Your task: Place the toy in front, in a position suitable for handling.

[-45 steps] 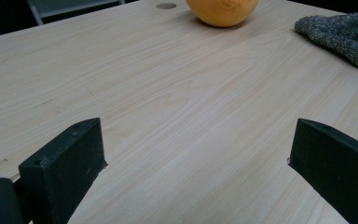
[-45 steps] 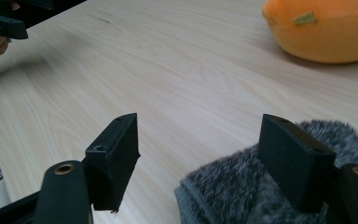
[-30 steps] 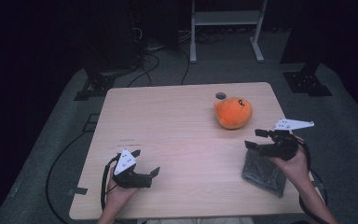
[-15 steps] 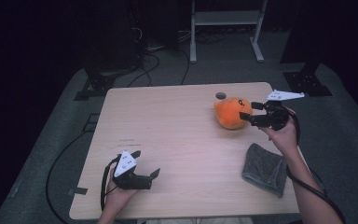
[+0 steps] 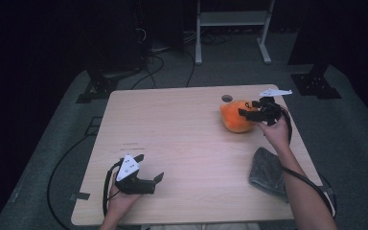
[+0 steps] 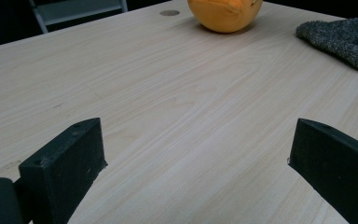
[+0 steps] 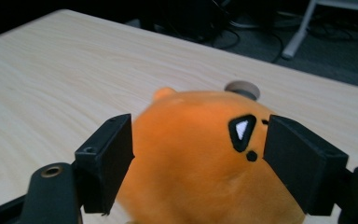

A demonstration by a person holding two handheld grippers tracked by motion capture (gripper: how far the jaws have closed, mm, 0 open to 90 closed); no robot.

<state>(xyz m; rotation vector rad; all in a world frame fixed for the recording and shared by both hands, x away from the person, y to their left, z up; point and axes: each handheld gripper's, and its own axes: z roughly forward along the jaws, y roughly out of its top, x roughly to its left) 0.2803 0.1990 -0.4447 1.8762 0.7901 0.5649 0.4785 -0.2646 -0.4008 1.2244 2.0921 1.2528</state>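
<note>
An orange plush toy point(image 5: 235, 117) with a black-and-white eye sits at the back right of the wooden table point(image 5: 172, 124). My right gripper point(image 5: 247, 109) is open, and the toy's top lies between its jaws. In the right gripper view the plush toy point(image 7: 200, 177) bulges between the two black jaws of my right gripper point(image 7: 200, 135). My left gripper point(image 5: 149, 166) rests open near the front left edge with nothing between its jaws. The left gripper view looks past my left gripper point(image 6: 198, 140) at bare wood, with the plush toy point(image 6: 223, 14) far off.
A crumpled grey cloth point(image 5: 268, 172) lies near the right front corner, beside the person's right forearm; the cloth point(image 6: 345, 39) is also in the left gripper view. A round cable hole point(image 5: 226, 98) is just behind the toy. Cables and a white frame point(image 5: 230, 19) stand on the floor behind the table.
My right gripper has moved from above the grey cloth back to the plush toy and now has its jaws either side of it. The left gripper has stayed still.
</note>
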